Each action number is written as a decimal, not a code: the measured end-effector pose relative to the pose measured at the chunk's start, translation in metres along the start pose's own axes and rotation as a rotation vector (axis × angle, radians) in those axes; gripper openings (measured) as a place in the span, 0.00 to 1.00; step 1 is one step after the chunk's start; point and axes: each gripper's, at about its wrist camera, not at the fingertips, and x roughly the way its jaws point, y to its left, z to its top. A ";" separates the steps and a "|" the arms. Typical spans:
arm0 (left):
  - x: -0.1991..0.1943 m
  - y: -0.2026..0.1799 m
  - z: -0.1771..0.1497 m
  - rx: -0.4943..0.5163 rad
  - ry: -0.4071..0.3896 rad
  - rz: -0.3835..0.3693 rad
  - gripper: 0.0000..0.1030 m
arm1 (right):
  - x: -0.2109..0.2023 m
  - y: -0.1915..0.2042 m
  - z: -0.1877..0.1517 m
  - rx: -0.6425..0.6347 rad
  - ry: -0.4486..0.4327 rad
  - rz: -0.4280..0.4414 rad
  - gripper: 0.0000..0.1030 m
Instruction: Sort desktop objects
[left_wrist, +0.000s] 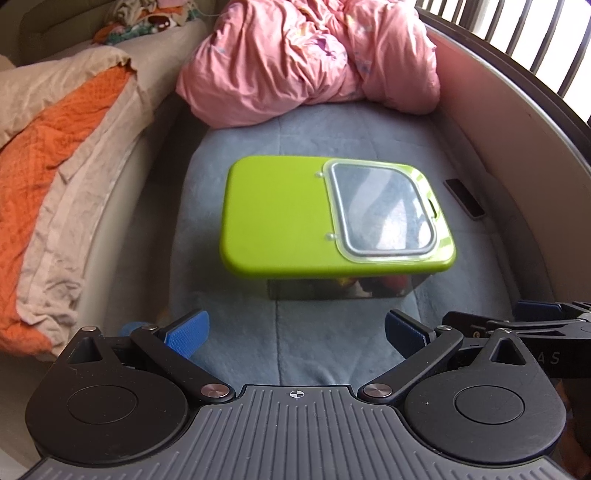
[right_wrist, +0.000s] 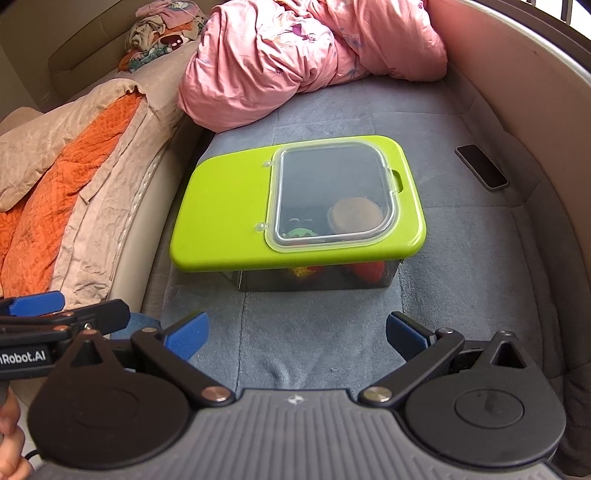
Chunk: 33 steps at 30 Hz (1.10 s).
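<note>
- Working surface is a grey-blue plush mat (right_wrist: 461, 258) on a sofa-like seat; pink quilt (right_wrist: 280, 51) bunched at the far end, orange-and-beige blanket (right_wrist: 66, 184) along the left.
- My left gripper (left_wrist: 296, 332): blue pads spread wide, nothing between them, hovering over the mat.
- My right gripper (right_wrist: 297, 332): same, jaws wide apart and empty.
- Both sit side by side on the near edge of the mat; each shows at the edge of the other's view.
- Storage box (right_wrist: 314, 277) stands on the mat straight ahead of both, apart from the fingers.
- Its green lid (right_wrist: 225, 218) is on, clear hatch (right_wrist: 332, 195) closed.
- Through the hatch I see a round brownish item and something green; red shapes show through the front wall.
- Dark phone (right_wrist: 481, 167) lies flat on the mat, right of the box near the seat's wall.
</note>
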 end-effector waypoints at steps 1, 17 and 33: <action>0.000 0.000 0.000 0.000 0.001 -0.001 1.00 | 0.000 0.001 0.000 -0.004 0.001 0.000 1.00; 0.004 0.002 0.003 0.001 0.010 -0.008 1.00 | 0.001 -0.002 -0.001 0.007 0.003 -0.001 1.00; 0.006 0.004 0.001 0.006 0.013 -0.011 1.00 | 0.004 -0.002 -0.002 0.008 0.009 0.000 1.00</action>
